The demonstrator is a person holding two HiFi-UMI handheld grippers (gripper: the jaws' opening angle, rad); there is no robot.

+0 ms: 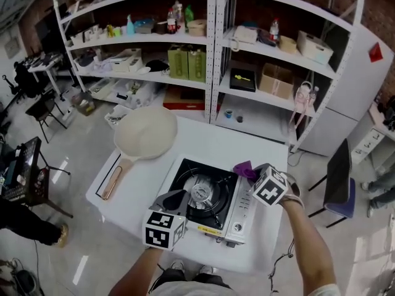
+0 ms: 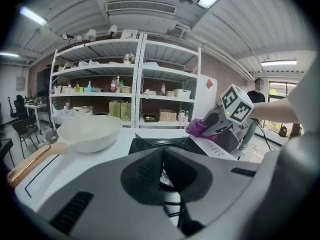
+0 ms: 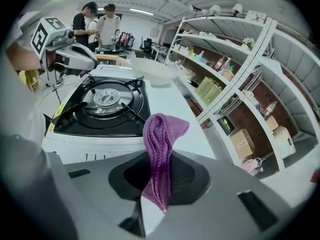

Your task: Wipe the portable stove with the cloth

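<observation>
Your right gripper [image 3: 159, 156] pinches the purple cloth [image 3: 162, 131] over the far right edge of the portable stove [image 1: 242, 209]. Your left gripper [image 1: 176, 198], jaws together and empty, sits at its near left.

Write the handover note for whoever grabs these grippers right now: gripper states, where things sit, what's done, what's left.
Right gripper: shut on the purple cloth, which sticks up out of it. It is held at the right rear edge of the portable stove.
Left gripper: shut, empty, over the stove's front left corner.
The stove sits on the white table. The cream pan lies behind it to the left, apart from it.
Done: cloth is gripped.
Left: wipe the stove. Whether the cloth touches it yet cannot be told.
</observation>
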